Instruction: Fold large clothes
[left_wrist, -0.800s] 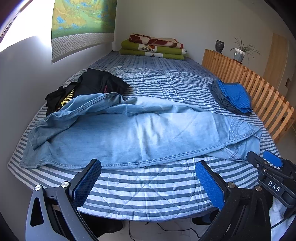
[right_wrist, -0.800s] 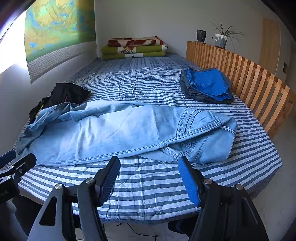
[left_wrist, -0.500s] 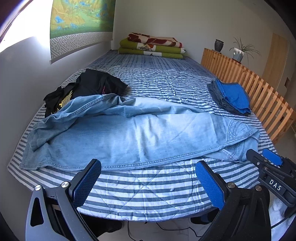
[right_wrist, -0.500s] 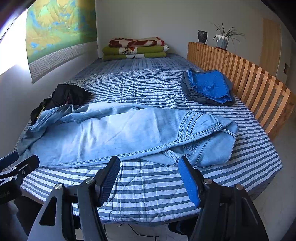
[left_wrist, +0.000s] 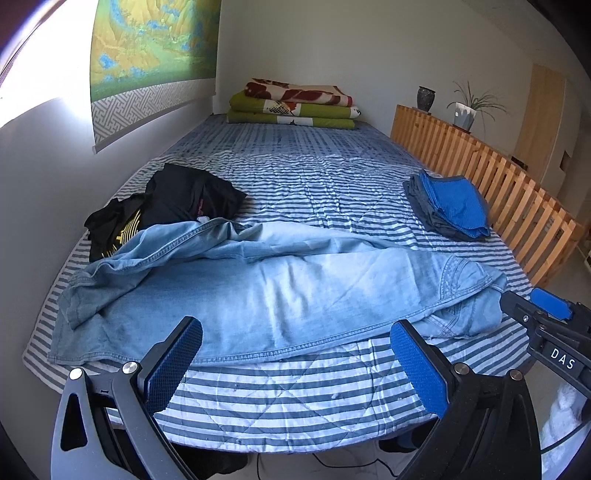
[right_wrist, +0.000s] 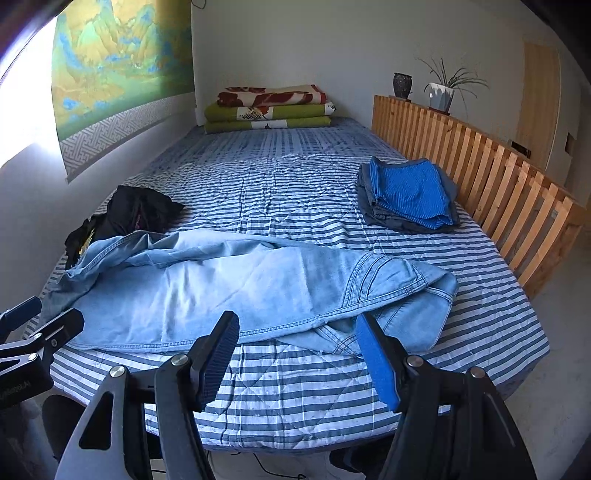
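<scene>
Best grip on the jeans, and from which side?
Probably the near hem edge of the jeans: it lies flat along the bed's front, facing both open grippers, left gripper and right gripper. Come in low from the near side, one on each end.

Counted: 1 pair of jeans (left_wrist: 280, 291), 1 black clothes heap (left_wrist: 166, 206), 1 folded blue-grey stack (left_wrist: 448, 206), 1 stack of blankets (left_wrist: 295, 107), 1 vase (left_wrist: 426, 98), 1 potted plant (left_wrist: 467, 110).

Light blue jeans (right_wrist: 236, 284) lie crumpled across the striped bed (right_wrist: 295, 398). The right claw (right_wrist: 295, 354) hangs over the near edge, jaws wide apart and empty (waistband just beyond them). Folded blue clothes (right_wrist: 406, 195) sit by the wooden rail (right_wrist: 498, 177).
</scene>
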